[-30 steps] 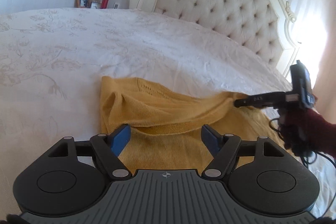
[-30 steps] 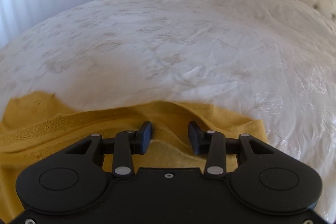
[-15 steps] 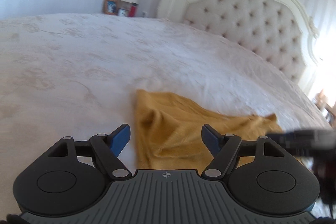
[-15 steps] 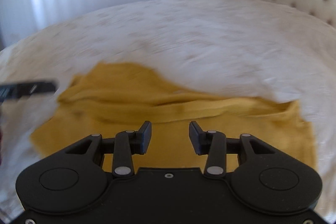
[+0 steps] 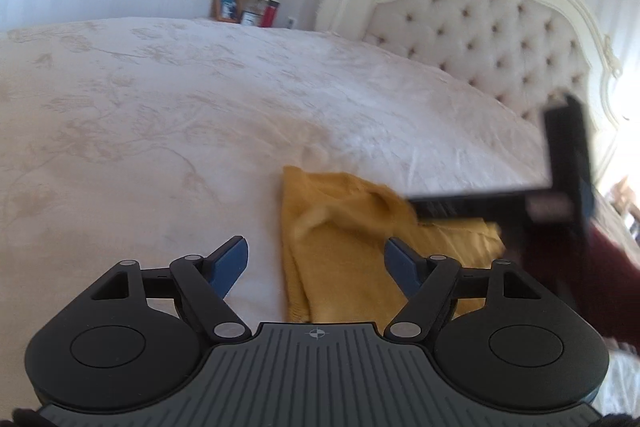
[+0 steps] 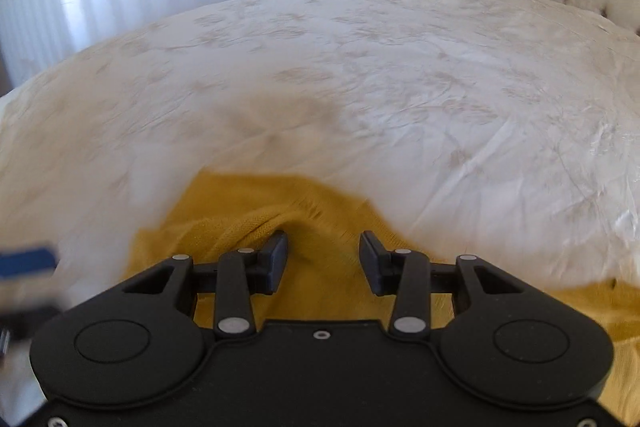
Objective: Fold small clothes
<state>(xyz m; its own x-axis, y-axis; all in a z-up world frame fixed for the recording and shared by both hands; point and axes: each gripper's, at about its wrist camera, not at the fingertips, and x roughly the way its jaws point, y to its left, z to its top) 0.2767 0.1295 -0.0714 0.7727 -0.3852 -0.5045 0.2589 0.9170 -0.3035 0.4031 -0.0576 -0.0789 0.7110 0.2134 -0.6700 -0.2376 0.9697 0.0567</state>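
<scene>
Mustard knit garment (image 5: 344,247), soft, light, floppy: best pinched at a folded edge; both hand-held grippers (image 5: 316,261) (image 6: 323,259) released, empty.

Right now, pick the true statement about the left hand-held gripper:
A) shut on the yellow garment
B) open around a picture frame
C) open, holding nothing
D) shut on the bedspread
C: the left hand-held gripper has its blue fingers spread wide, with the yellow garment lying unheld on the bedspread between them.
</scene>
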